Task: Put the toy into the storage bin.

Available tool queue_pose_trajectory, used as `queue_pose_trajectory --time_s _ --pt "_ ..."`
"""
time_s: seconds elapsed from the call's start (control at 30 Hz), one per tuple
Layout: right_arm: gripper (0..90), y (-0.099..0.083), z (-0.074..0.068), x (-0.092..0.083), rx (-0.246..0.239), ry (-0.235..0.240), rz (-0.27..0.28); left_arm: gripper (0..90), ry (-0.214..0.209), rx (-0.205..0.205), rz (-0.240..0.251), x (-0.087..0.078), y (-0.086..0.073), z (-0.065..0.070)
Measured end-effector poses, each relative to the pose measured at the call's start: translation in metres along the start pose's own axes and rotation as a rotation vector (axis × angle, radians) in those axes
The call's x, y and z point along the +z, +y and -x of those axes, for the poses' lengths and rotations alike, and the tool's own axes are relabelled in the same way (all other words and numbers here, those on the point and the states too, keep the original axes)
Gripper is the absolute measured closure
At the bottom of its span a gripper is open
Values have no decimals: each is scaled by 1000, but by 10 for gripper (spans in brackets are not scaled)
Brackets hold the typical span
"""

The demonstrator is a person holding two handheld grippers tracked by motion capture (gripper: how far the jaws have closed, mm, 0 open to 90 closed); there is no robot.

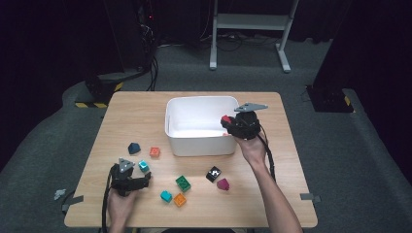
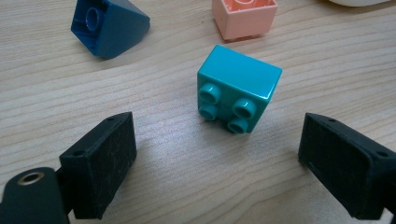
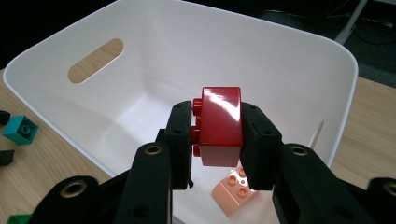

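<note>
Right gripper view: your right gripper [image 3: 217, 140] clamps a glossy red brick [image 3: 218, 126] above the open white bin [image 3: 327, 70].

The brick is smooth plastic with a rounded top edge and round studs on its side, pinched between the matte black pads; under it a pale pink studded brick [image 3: 231, 192] lies on the bin's floor, and the bin wall has an oval handle slot. Your left gripper [image 2: 217, 161] sits on the wood-grain table [image 2: 163, 177] with jaws spread wide, empty; a shiny teal brick [image 2: 239, 86], studs facing you, lies just ahead between them, a dark blue sloped brick [image 2: 109, 25] beyond.
</note>
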State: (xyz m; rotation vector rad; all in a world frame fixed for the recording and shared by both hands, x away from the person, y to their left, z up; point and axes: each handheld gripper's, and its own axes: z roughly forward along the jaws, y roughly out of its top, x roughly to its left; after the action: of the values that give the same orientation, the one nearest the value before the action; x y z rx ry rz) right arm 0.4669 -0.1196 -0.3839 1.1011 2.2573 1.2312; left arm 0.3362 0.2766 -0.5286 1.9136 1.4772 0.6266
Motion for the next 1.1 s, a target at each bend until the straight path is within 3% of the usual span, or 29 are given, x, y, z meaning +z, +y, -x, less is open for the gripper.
queue_pose_trajectory --time_s 0.3,0.6,0.8,1.1 --pt "659 0 0 5 1 -1 -12 114 0 0 0 0 0 0" --pt "541 -1 0 5 10 -2 -6 117 1 -2 1 0 0 0" --pt "454 -3 -2 -2 14 1 29 118 1 -2 1 0 0 0" --pt "401 -12 -3 -20 14 7 70 118 1 -1 1 0 0 0"
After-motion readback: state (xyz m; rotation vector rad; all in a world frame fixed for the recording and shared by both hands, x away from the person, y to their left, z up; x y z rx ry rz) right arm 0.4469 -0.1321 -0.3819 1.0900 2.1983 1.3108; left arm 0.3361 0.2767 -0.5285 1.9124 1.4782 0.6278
